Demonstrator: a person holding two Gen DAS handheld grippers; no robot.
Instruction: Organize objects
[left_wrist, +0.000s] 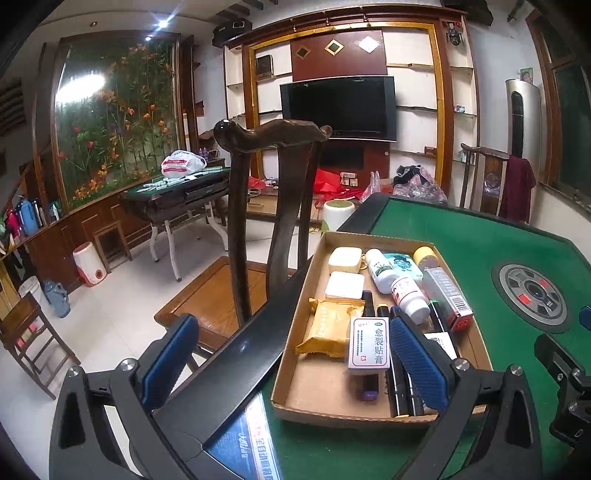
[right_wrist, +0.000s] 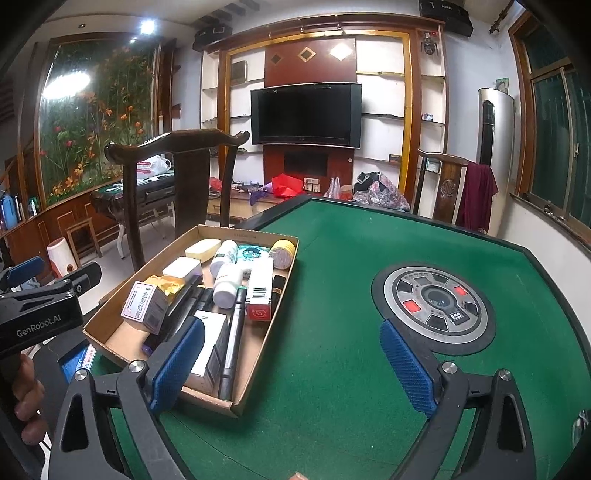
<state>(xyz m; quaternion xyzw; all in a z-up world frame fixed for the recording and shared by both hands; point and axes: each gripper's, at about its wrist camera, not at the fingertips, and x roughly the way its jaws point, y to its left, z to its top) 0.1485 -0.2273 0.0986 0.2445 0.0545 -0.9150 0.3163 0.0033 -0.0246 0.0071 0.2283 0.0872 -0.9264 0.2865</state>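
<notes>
The left gripper (left_wrist: 295, 365) is spread wide with nothing between its blue pads (left_wrist: 417, 363); it hovers over the near left edge of the table, one pad off the black rim and the other above the near end of the cardboard tray (left_wrist: 321, 387). The right gripper (right_wrist: 293, 363) is likewise spread wide and empty, positioned above the bare green felt (right_wrist: 332, 295), its left pad overlapping the tray's near right corner in view and its right pad near the round metal centre panel (right_wrist: 437, 301). The tray sits on the felt at the table's left edge, beside a dark wooden chair (left_wrist: 273, 177). It holds all the small items: a white carton with Chinese print (left_wrist: 369, 343) resting on dark pens, an orange foil packet (left_wrist: 330, 325) beside it, two white square cases (left_wrist: 345, 271) at the far left, two white bottles (left_wrist: 393, 282) in the middle, a teal-printed pack (left_wrist: 402, 264) and a yellow-capped jar (left_wrist: 424, 256) at the far end, and a long silver box with a red end (left_wrist: 448, 297) along the right wall. A blue printed sheet (left_wrist: 243, 443) lies on the table's near corner. Beyond the table stand a wall-mounted television (right_wrist: 306, 114) and a second game table (left_wrist: 177, 188).
</notes>
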